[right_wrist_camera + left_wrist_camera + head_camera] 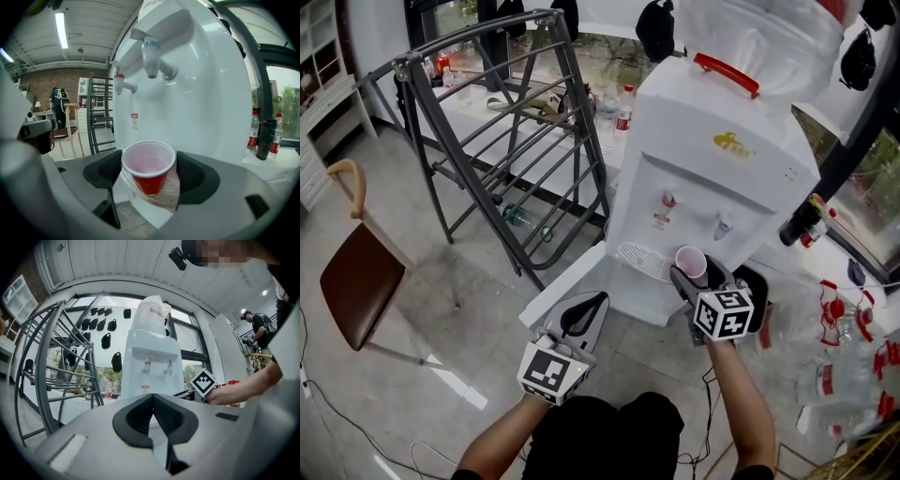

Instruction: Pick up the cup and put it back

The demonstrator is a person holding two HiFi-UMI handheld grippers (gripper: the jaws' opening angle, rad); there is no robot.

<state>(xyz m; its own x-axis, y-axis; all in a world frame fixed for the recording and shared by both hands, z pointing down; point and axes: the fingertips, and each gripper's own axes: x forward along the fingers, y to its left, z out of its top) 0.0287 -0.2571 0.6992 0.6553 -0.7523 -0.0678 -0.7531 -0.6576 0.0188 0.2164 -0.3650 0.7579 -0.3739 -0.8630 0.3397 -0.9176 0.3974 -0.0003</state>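
Gripping a red cup (148, 163) upright between its jaws, right gripper (149, 169) just before the dispenser (201, 98), cup below the taps (152, 58), left gripper (152, 403) closed, empty, left of dispenser.

cup (149, 168): red, white inside | water dispenser (712, 192): white | chair seat (358, 281): brown
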